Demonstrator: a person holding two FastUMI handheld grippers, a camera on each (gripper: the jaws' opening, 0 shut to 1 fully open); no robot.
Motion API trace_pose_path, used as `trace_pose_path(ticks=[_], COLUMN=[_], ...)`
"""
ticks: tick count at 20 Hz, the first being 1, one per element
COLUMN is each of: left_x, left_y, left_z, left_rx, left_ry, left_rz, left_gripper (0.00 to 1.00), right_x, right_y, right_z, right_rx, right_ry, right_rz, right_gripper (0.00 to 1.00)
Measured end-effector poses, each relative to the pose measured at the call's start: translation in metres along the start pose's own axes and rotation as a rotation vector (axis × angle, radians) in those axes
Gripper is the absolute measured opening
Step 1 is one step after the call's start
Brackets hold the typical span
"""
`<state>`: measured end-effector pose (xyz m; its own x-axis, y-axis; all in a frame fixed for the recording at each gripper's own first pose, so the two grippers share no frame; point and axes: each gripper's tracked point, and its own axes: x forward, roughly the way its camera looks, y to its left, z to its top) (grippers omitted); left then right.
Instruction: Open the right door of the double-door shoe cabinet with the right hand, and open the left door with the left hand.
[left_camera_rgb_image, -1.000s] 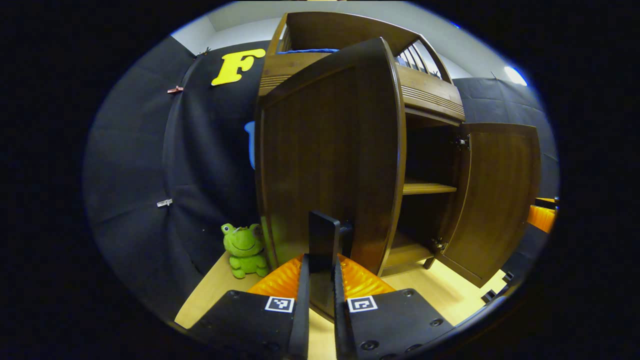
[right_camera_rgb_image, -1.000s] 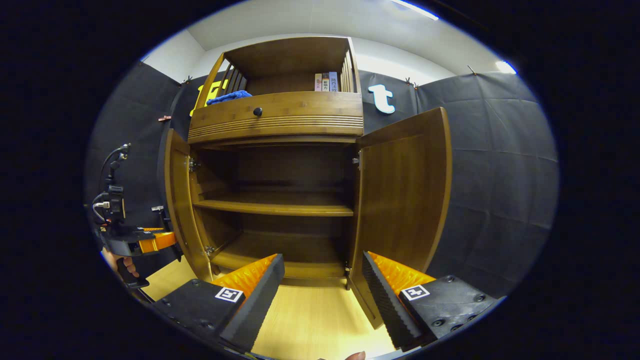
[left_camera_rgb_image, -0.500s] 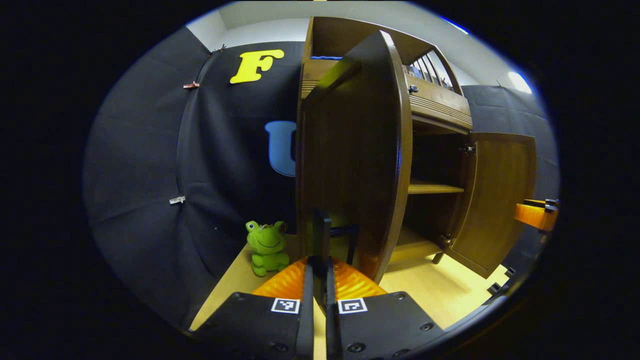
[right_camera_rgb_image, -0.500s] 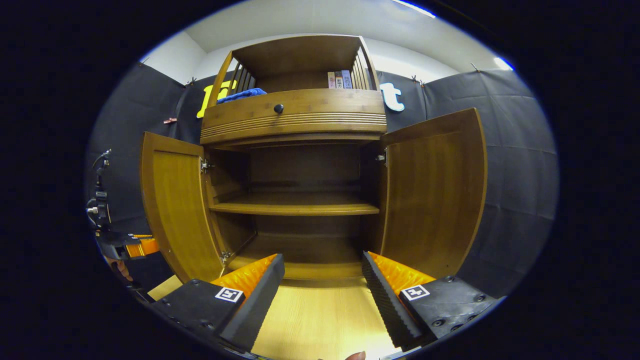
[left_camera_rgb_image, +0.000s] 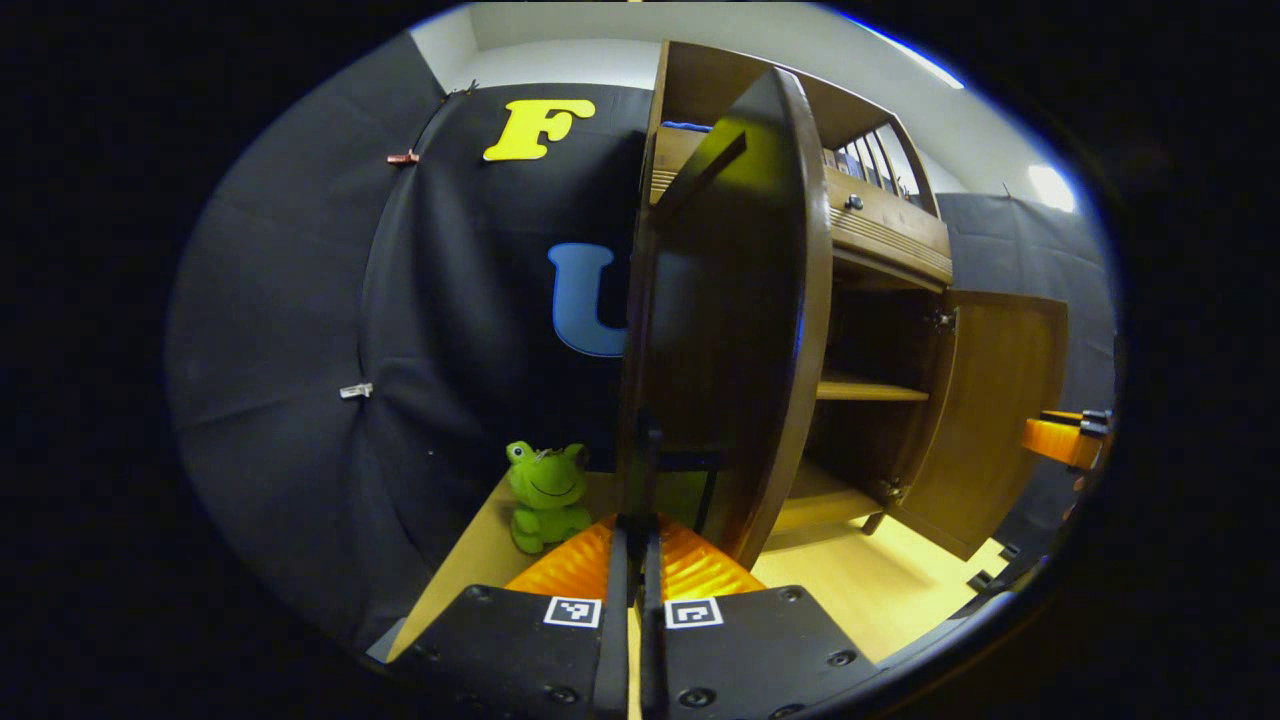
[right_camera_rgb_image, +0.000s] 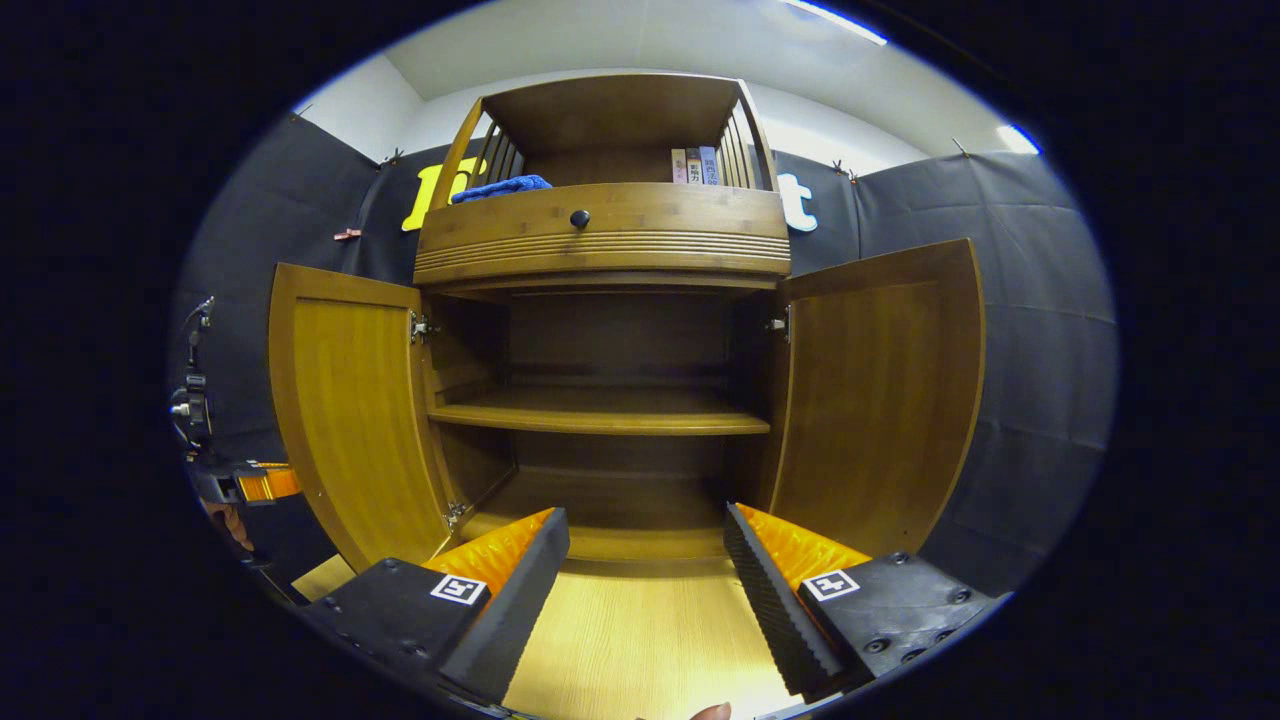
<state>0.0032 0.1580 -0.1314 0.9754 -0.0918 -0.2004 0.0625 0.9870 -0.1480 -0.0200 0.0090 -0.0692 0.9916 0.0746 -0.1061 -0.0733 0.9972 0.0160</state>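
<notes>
Brown wooden left door (right_camera_rgb_image: 350, 410) stands wide, your left gripper (left_camera_rgb_image: 634, 520) clamped on its handle; judge it done, release, right gripper (right_camera_rgb_image: 645, 560) gaping idle.

We see a pale wooden floor (right_camera_rgb_image: 640, 640) — the shoe cabinet (right_camera_rgb_image: 600, 240) stands on it, and a green frog toy (left_camera_rgb_image: 545, 495) sits just beside the cabinet's left side.

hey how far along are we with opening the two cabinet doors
Nearly finished. Done: the right door stands wide open and the right gripper is open, clear of it. In hand: the left door is swung wide too, with the left gripper closed on its handle. Left: probably just letting go of that handle.
</notes>
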Motion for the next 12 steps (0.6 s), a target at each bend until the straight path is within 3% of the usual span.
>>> trace_pose_path(ticks=[6, 8, 12], left_x=[-0.009, -0.016, -0.034], left_y=[0.001, 0.0, 0.002], left_z=[0.006, 0.007, 0.011], left_rx=[0.002, -0.003, 0.029], left_ry=[-0.019, -0.029, -0.044], left_rz=[0.012, 0.023, 0.086], left_gripper=[0.11, 0.1, 0.1], right_x=[-0.003, -0.001, 0.003], right_y=[-0.012, -0.014, -0.023], right_z=[0.0, 0.0, 0.001], right_rx=[0.014, 0.011, 0.011], right_ry=[0.005, 0.007, 0.006], right_rz=[-0.024, -0.02, -0.007], right_gripper=[1.0, 0.96, 0.99])
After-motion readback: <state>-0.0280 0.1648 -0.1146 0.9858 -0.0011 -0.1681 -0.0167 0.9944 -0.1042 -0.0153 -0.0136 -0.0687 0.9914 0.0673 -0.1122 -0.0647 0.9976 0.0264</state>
